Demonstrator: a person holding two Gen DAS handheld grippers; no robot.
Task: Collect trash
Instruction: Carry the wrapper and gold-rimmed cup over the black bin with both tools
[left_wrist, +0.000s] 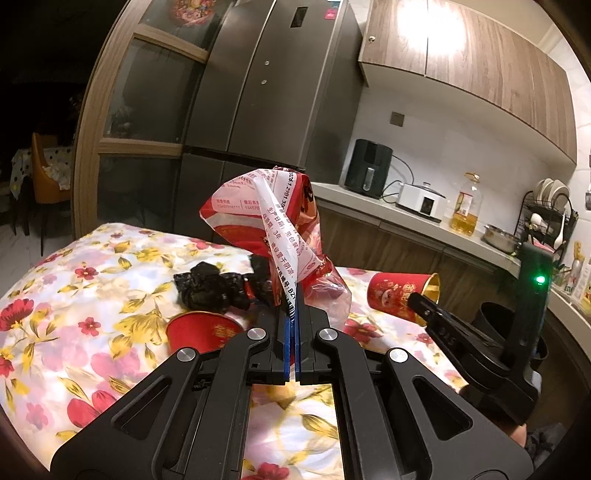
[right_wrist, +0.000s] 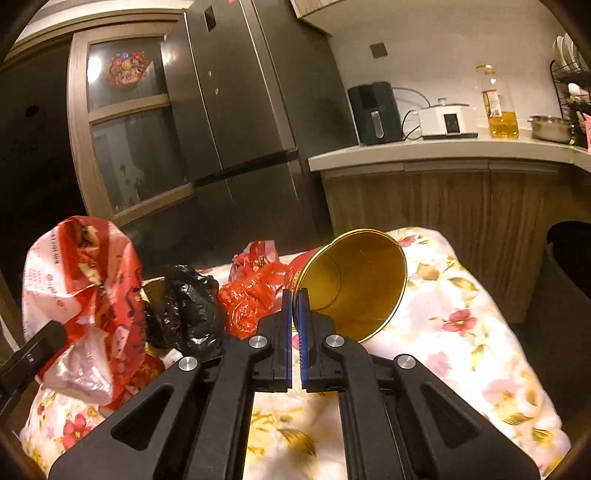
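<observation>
- Two tools are at work over a tabletop (right_wrist: 480, 314) covered in a flowered cloth, and both are clamped on trash.
- The left tool (left_wrist: 294, 306) has its blue pads pressed together on the edge of a red-and-white printed plastic bag (left_wrist: 266, 214), which rises from the jaws toward twelve o'clock in the left wrist view, lifted clear of the cloth.
- The right tool (right_wrist: 295, 299) is closed on the rim of a red paper cup with a gold lining (right_wrist: 358, 280); the cup is tilted with its mouth facing the camera, at about one o'clock from the jaws, and looks raised off the cloth.
- Trash not yet picked up, as far as the pictures show: a crumpled black plastic bag (right_wrist: 188, 306) at about ten o'clock from the right tool, a bunched red plastic bag (right_wrist: 251, 295) just beside it, and a second red cup (left_wrist: 203, 328) lying near the left tool at about nine o'clock.
- A dark bin (right_wrist: 569, 266) stands beyond the tabletop's edge at three o'clock in the right wrist view.
- My judgement: the task is in its early-to-middle part, with one cup in hand and the printed bag probably serving as the collecting sack; dropping the cup into it seems the next step.
</observation>
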